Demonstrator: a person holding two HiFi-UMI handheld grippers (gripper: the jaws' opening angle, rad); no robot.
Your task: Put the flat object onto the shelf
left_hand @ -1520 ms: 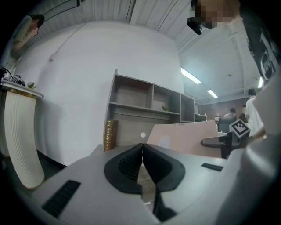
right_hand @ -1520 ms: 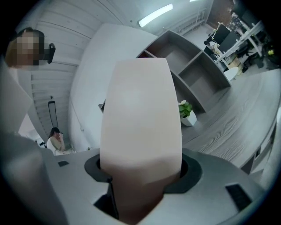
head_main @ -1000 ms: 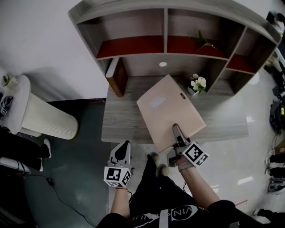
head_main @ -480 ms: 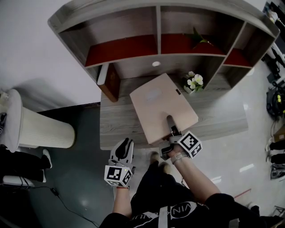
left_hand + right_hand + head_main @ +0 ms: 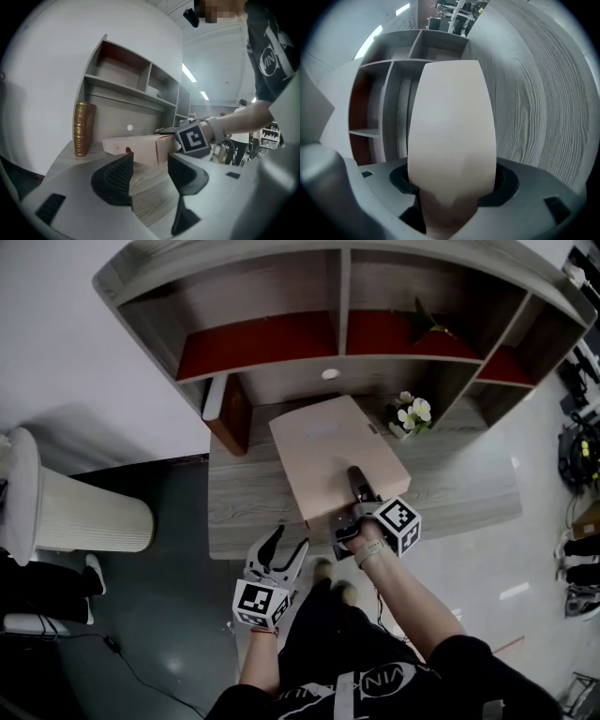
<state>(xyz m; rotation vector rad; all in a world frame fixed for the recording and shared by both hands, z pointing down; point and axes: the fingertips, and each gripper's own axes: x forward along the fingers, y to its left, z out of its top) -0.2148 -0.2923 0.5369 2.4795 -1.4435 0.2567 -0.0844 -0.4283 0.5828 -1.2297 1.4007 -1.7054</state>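
Note:
The flat object is a pale beige cardboard box [image 5: 328, 456]. My right gripper [image 5: 359, 486] is shut on its near edge and holds it slanted over the grey wooden desk [image 5: 450, 498], in front of the shelf unit [image 5: 281, 381]. In the right gripper view the box [image 5: 452, 126] fills the gap between the jaws and points at the shelf compartments. My left gripper [image 5: 287, 545] hangs off the desk's front edge. Its jaws have just been opening and nothing is between them. The left gripper [image 5: 150, 171] looks at the box [image 5: 140, 147] from the side.
A brown book [image 5: 230, 413] stands upright at the desk's left, under the shelf. White flowers [image 5: 412, 415] sit to the right of the box, and a green plant [image 5: 427, 324] lies in an upper compartment. A white ribbed bin [image 5: 84, 512] stands on the floor at the left.
The left gripper's jaws went from shut to spread wide. The right gripper carried the box a little to the left and towards the shelf, and the box has rolled flatter.

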